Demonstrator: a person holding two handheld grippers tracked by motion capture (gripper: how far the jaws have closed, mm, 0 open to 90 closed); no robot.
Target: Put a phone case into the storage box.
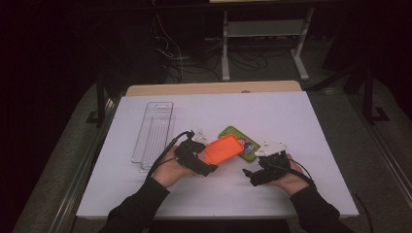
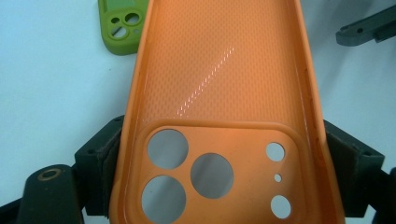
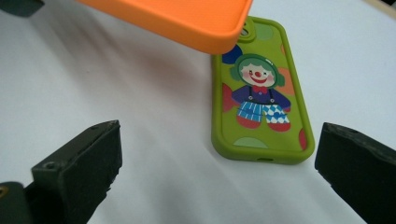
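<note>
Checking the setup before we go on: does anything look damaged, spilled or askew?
Nothing stands out. The orange phone case sits intact in the left gripper, and the green case lies flat and undamaged on the table.

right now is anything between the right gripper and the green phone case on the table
Almost nothing. The right gripper is open, with bare white table between its jaws and the green phone case. Only the orange case, clamped in the left gripper, overhangs the green case's far camera end.
</note>
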